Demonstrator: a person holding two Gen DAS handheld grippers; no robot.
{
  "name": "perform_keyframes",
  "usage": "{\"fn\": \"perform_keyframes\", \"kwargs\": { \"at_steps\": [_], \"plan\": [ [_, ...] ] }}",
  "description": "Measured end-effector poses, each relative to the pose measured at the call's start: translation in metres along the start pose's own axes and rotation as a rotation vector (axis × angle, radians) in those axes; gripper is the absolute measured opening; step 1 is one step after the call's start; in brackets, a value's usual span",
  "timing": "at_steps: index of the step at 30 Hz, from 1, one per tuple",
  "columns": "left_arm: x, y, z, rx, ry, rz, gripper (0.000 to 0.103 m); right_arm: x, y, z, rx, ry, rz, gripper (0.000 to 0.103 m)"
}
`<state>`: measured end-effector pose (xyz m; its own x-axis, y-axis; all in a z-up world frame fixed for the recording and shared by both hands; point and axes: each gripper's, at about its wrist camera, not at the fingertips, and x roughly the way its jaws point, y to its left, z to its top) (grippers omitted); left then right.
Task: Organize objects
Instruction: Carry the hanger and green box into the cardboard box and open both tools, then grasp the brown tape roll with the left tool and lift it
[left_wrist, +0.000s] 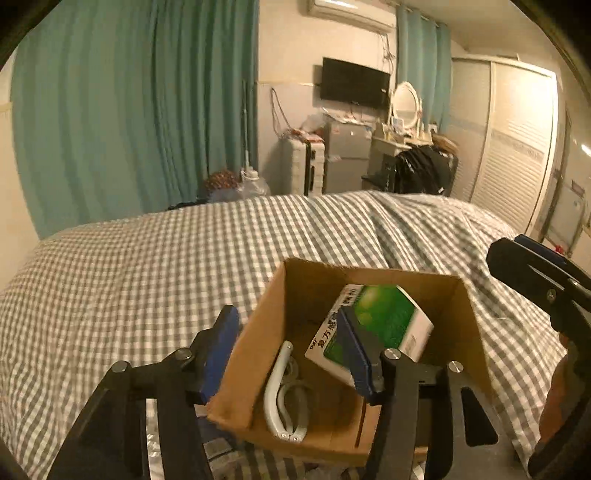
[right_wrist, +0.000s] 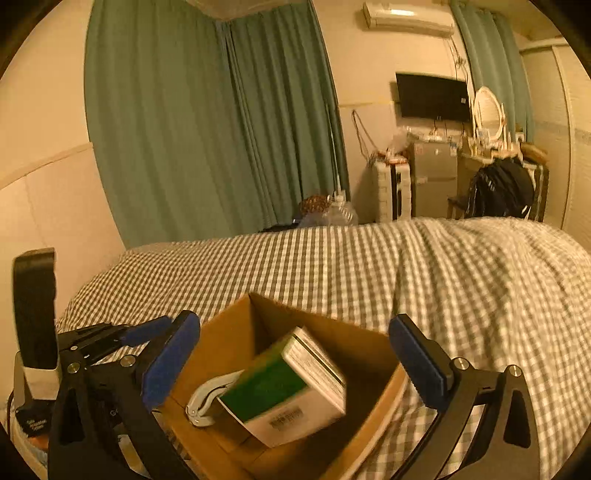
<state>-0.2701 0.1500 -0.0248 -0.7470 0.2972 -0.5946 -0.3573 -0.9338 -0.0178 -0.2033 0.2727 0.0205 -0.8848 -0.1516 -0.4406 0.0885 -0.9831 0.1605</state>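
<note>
Bedroom; checked bedspread (right_wrist: 461, 280) carries an open carton (right_wrist: 236, 332). Inside it a green-and-white box (right_wrist: 284, 387) lies tilted over a white clip (right_wrist: 207, 398). Right gripper (right_wrist: 295, 369) above the carton, jaws wide, holding nothing; left gripper (left_wrist: 288, 354) likewise spread, astride the carton's wall. Judgement: box just deposited; next calls for withdrawing and finding another item. Box print reads "复方"; remainder illegible.

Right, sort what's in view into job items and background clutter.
Job items: cardboard box, green medicine box inside it, white clip tool inside it.

Background: checked bedspread, teal curtains, wall television, black backpack, air conditioner.
</note>
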Motion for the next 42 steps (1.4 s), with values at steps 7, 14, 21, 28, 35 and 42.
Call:
{"fn": "perform_keyframes", "kwargs": {
  "at_steps": [7, 14, 21, 28, 35, 42],
  "plan": [
    [-0.074, 0.018, -0.014, 0.011, -0.061, 0.105, 0.093, -0.045, 0.022, 0.01, -0.058, -0.005, -0.001, 0.103],
    [-0.13, 0.05, -0.04, -0.071, -0.1, 0.188, 0.103, -0.1, 0.07, 0.006, -0.13, 0.001, 0.008, 0.103],
    [-0.124, 0.077, -0.094, -0.142, -0.037, 0.284, 0.103, -0.121, 0.112, -0.029, -0.176, 0.019, -0.02, 0.103],
    [-0.076, 0.094, -0.157, -0.191, 0.135, 0.313, 0.103, -0.078, 0.117, -0.076, -0.115, 0.147, -0.043, 0.103],
    [-0.043, 0.085, -0.178, -0.18, 0.201, 0.252, 0.103, -0.022, 0.111, -0.121, -0.089, 0.279, -0.081, 0.103],
    [-0.004, 0.087, -0.184, -0.199, 0.261, 0.225, 0.103, 0.01, 0.116, -0.14, -0.12, 0.355, -0.119, 0.103]
  ]
}}
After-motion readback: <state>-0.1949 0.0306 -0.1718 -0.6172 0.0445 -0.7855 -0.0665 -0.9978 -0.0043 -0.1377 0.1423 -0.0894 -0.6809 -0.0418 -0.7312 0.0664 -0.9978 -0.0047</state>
